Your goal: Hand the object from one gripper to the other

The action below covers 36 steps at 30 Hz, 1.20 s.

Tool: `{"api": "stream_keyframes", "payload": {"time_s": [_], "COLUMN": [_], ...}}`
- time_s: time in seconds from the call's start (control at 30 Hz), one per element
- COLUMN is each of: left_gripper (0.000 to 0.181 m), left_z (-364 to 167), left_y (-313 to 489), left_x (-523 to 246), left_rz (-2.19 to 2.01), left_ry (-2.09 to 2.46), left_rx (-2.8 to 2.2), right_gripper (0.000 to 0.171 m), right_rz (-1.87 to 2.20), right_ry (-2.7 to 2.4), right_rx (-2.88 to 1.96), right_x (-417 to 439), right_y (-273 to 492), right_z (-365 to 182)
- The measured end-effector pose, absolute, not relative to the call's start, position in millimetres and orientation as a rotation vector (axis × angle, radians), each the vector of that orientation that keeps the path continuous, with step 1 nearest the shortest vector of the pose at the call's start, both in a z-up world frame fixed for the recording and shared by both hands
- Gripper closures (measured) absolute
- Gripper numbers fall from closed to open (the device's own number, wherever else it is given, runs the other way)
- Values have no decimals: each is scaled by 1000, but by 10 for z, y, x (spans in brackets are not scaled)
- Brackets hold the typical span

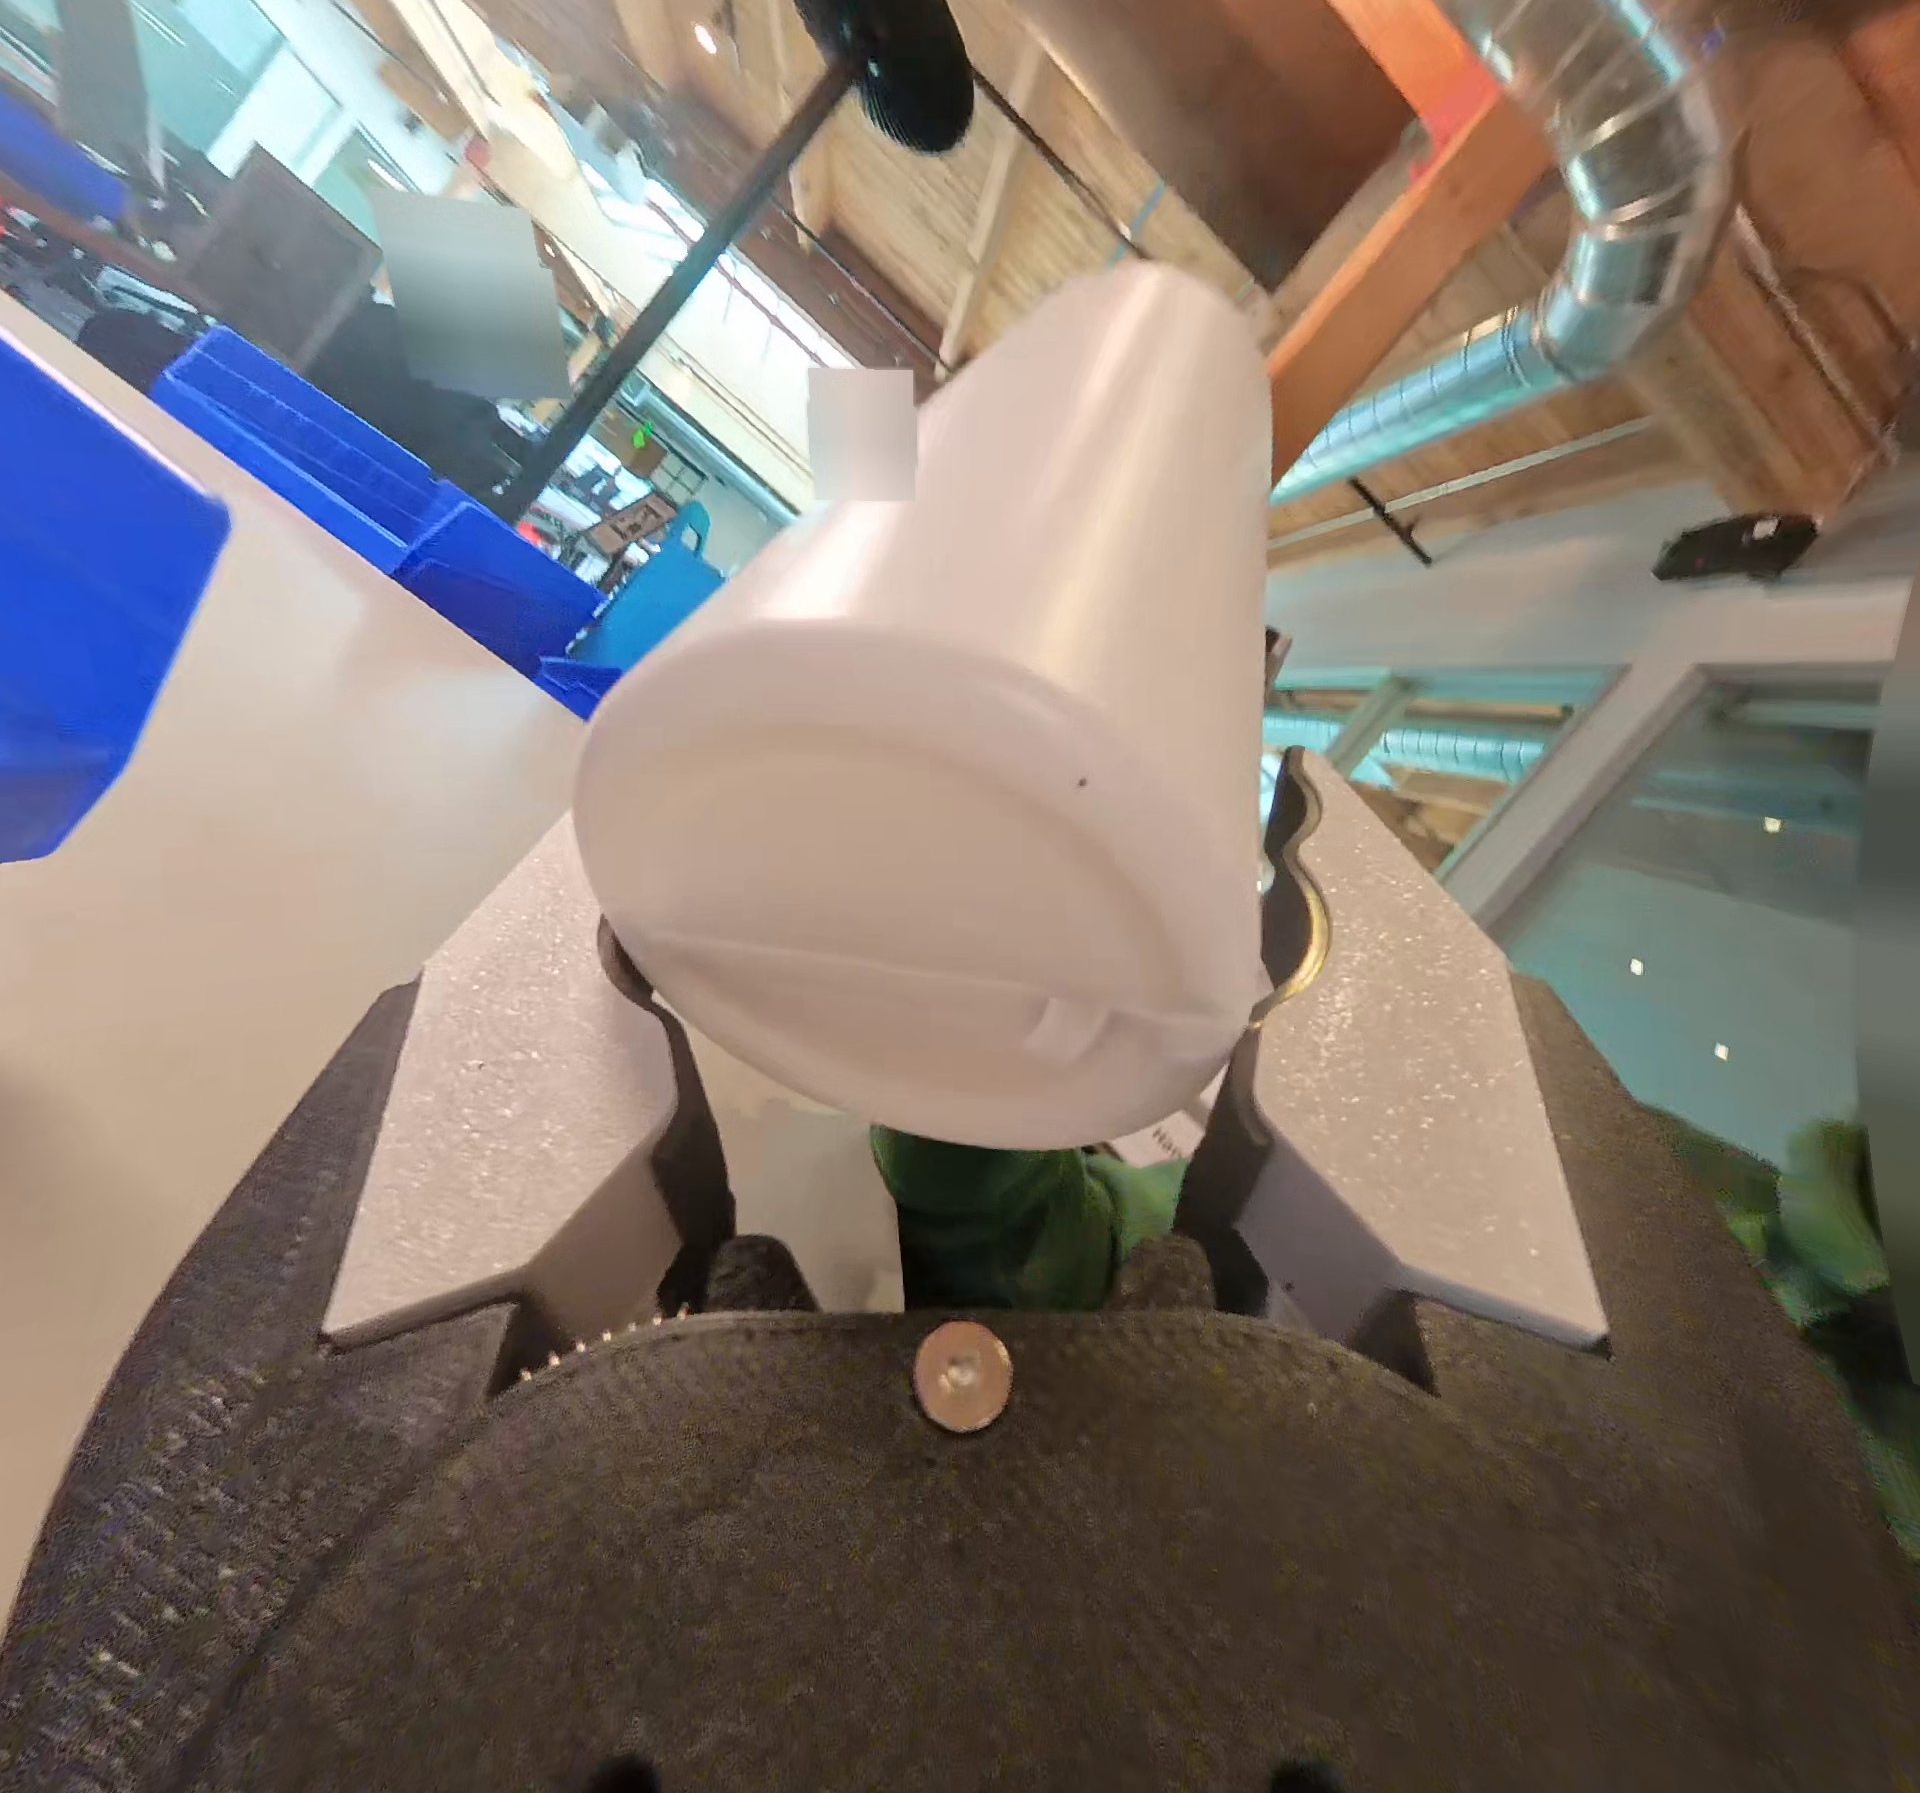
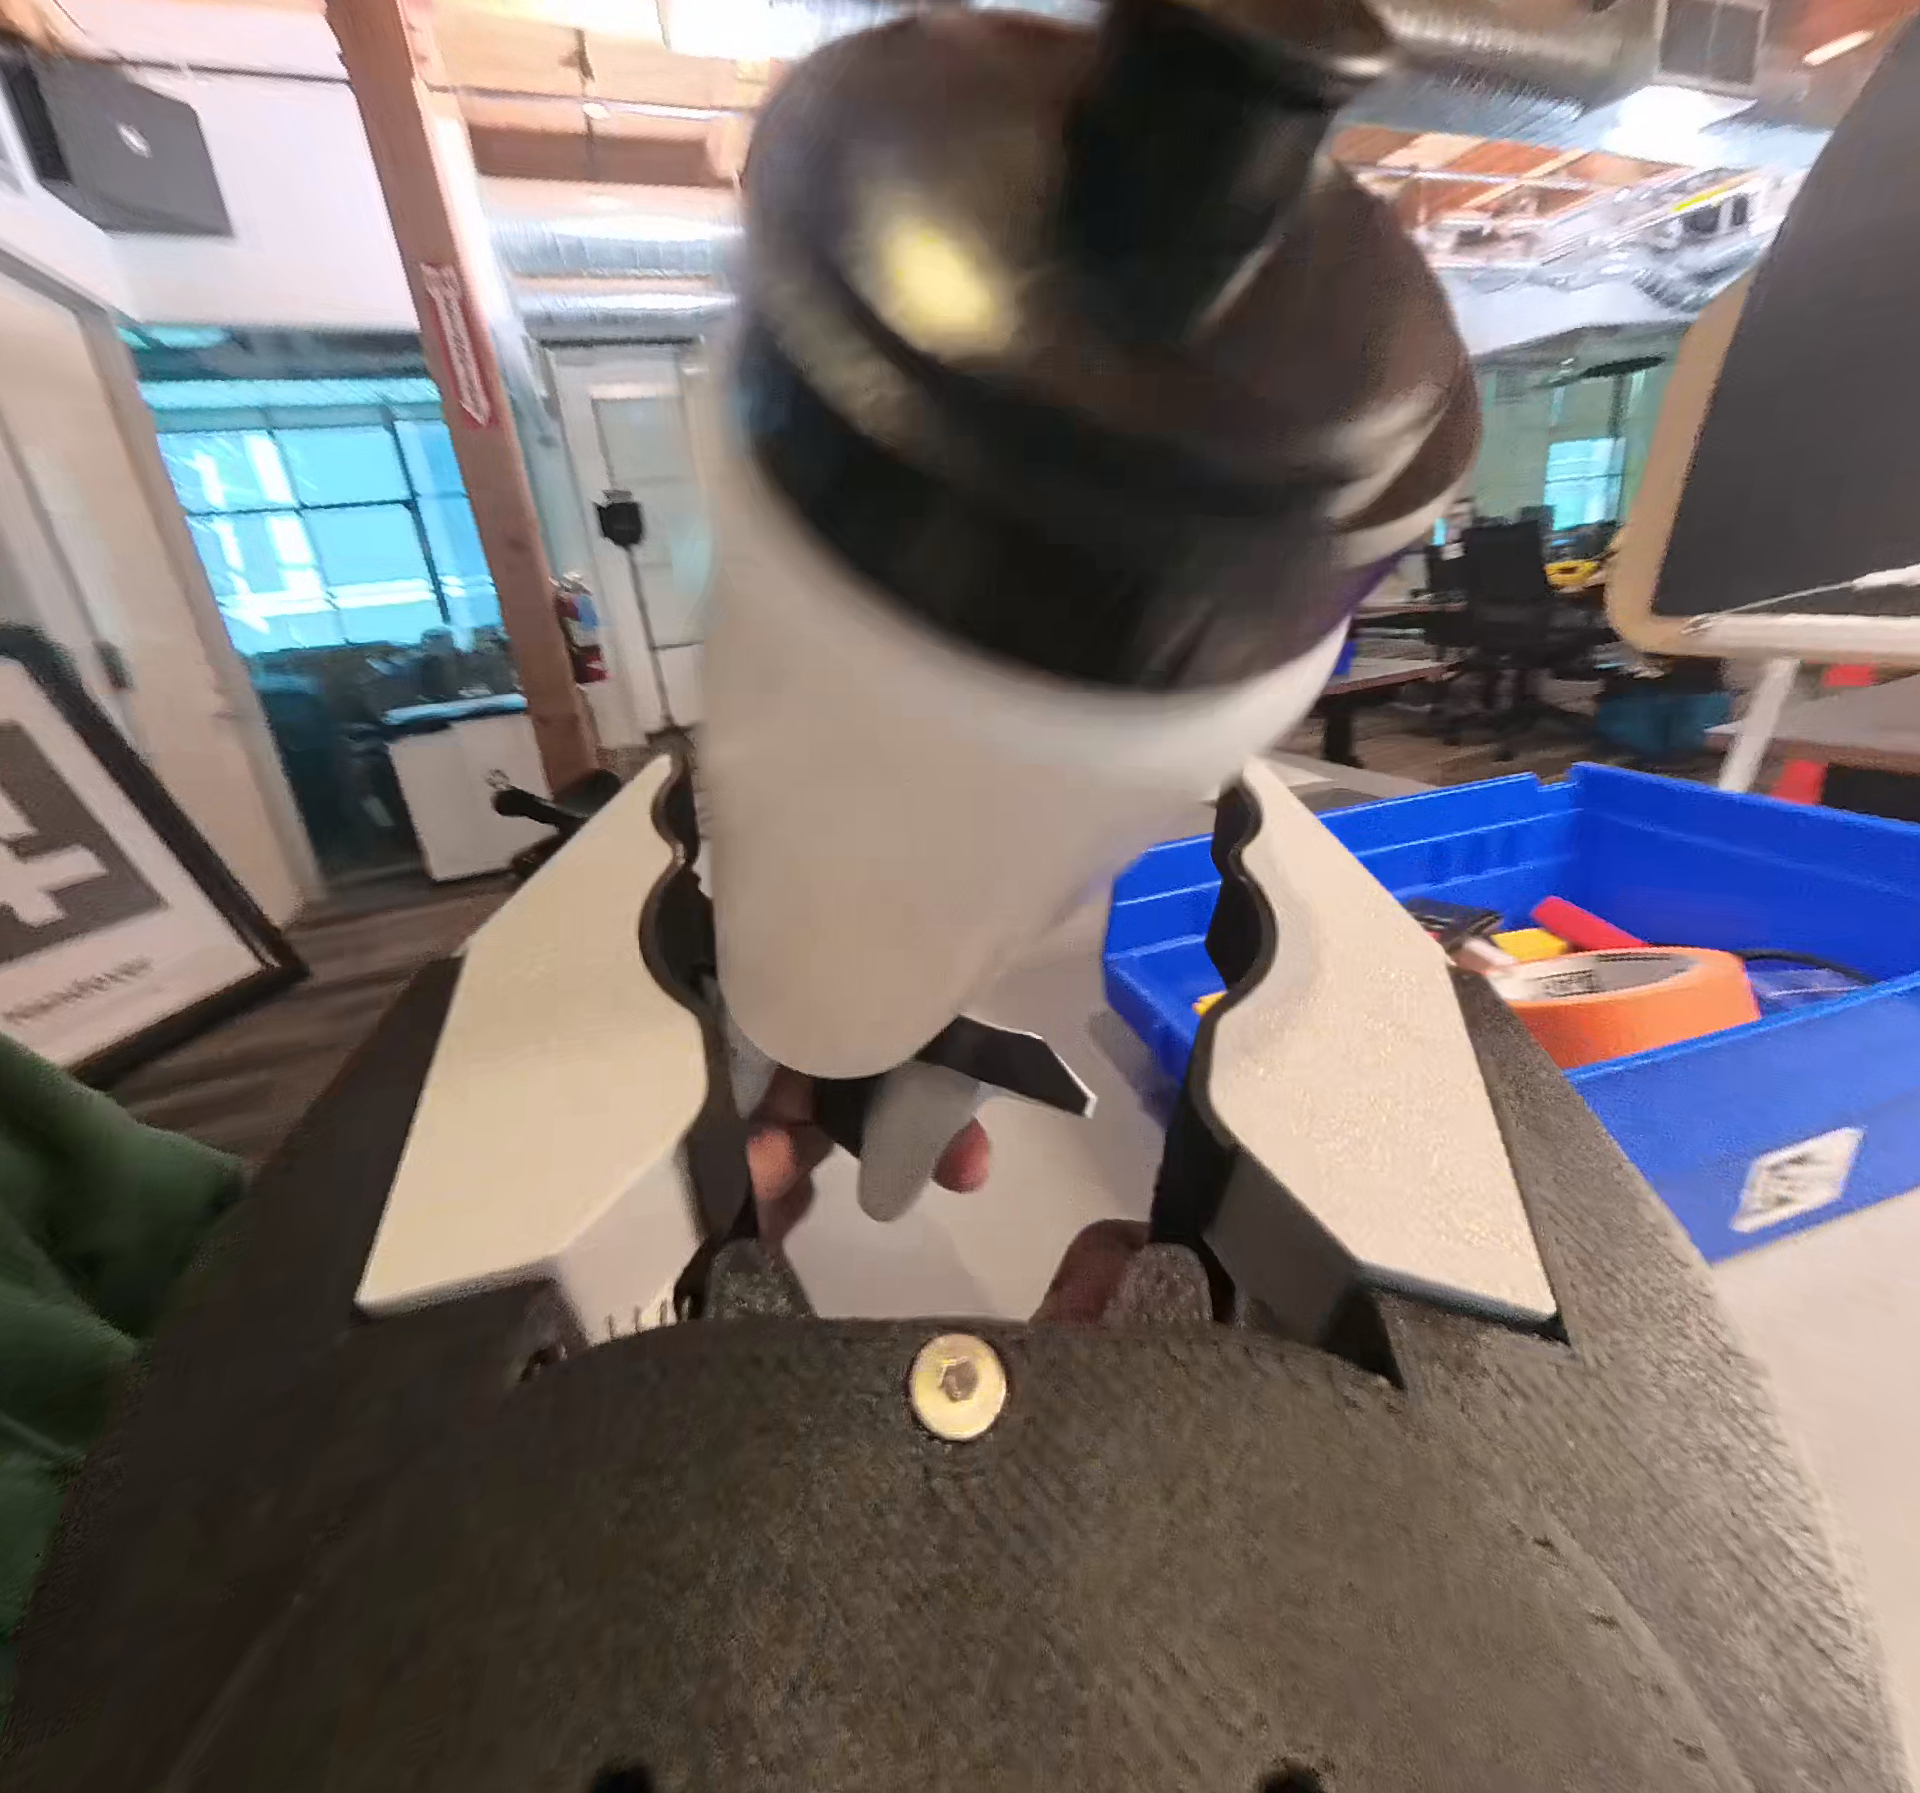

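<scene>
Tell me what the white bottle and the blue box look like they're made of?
The white bottle looks like plastic: smooth, matte, with moulded ridges on its flat end. Its black cap is too blurred to say for sure, though it shines like glossy plastic. The blue box also looks like hard plastic, with thin, shiny, evenly coloured walls.

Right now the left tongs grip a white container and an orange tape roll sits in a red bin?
No. The right wrist view shows the bin is blue, not red; the left tongs, white container and orange tape roll are as stated.
</scene>
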<state>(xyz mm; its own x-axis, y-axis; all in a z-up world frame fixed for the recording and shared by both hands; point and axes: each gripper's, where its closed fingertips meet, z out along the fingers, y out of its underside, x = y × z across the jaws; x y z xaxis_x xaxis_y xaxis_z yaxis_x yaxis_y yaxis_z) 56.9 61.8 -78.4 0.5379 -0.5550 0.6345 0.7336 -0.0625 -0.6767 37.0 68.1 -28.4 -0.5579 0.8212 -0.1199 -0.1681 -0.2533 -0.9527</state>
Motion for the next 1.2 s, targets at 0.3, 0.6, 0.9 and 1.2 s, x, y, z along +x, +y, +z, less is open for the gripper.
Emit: {"api": "stream_keyframes", "payload": {"time_s": [0.3,0.6,0.9,1.2], "left_gripper": [67,64,71,73], "left_z": [-860,-681,-440,-430], "left_y": [686,591,411,403], "left_x": [566,292,328,387], "left_rz": [-990,-400,-55,-144], "left_ry": [-200,-144,-47,-30], "left_rx": [-1305,-1286,-1154,-1151], "right_gripper": [72,74,73,73], "right_rz": [1884,1101,579,444], "right_ry": [-1230,-1218,-1281,-1311], "right_rx": [-798,-702,-605,-572], "right_x": [389,373,158,126], "right_y": [668,1032,933,920], "right_z": [-197,-221,-462,-536]}}
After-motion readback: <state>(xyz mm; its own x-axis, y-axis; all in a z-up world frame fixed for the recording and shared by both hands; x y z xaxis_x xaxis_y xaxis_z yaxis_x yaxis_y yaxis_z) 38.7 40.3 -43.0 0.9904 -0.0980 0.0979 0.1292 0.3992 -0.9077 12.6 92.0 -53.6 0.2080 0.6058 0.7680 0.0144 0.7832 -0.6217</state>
